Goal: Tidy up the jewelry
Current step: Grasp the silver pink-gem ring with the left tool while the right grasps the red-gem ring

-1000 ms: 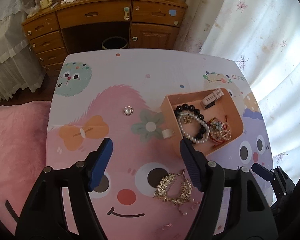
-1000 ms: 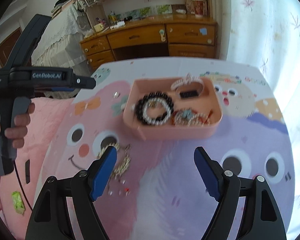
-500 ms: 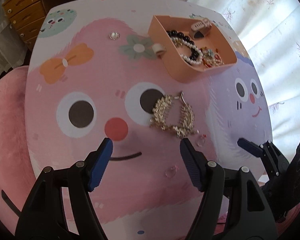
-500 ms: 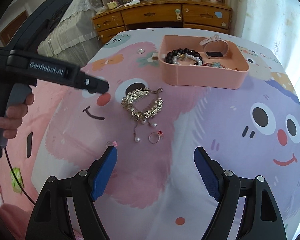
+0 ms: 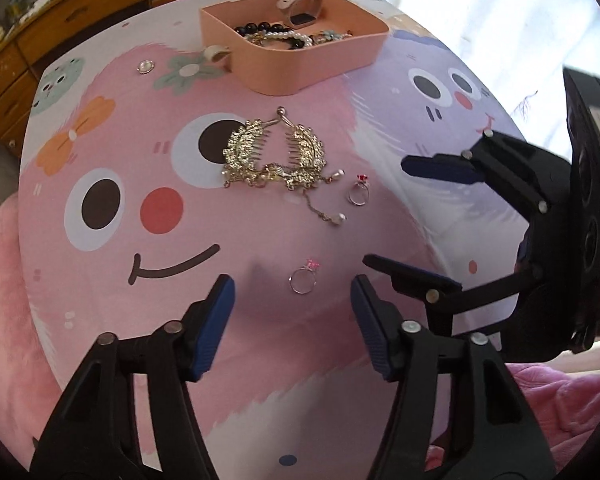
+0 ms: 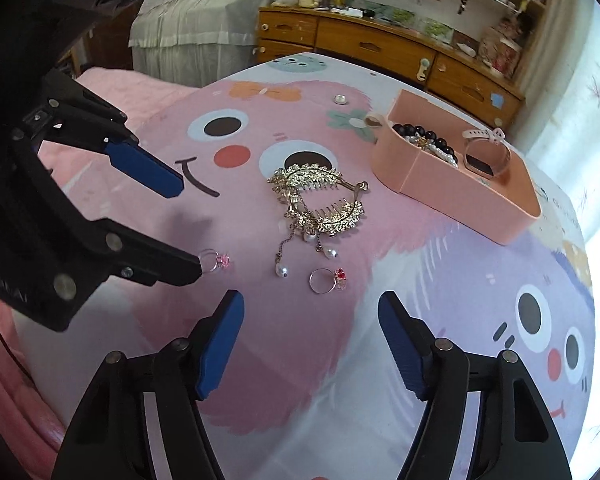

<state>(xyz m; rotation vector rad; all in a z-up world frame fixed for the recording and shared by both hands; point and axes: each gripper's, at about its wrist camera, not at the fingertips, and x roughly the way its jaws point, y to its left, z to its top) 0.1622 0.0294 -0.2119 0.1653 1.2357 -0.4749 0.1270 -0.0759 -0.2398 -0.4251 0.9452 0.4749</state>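
Left wrist view puts the pink-stone ring (image 5: 304, 278) flat on the table mat (image 5: 112, 360), just ahead of the left gripper (image 5: 292, 312), jaws closing with nothing between them yet — thin wire could skid aside. Right gripper (image 6: 311, 334), also closing and empty, nears the red-stone ring (image 6: 327, 280). In the right wrist view a left finger (image 6: 164, 266) hides part of the pink-stone ring.

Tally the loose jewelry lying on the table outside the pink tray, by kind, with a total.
Rings: 2, pink-stone ring and red-stone ring
Gold hair comb: 1
Pearl button: 1
Total: 4 on the table, none touching the tray.
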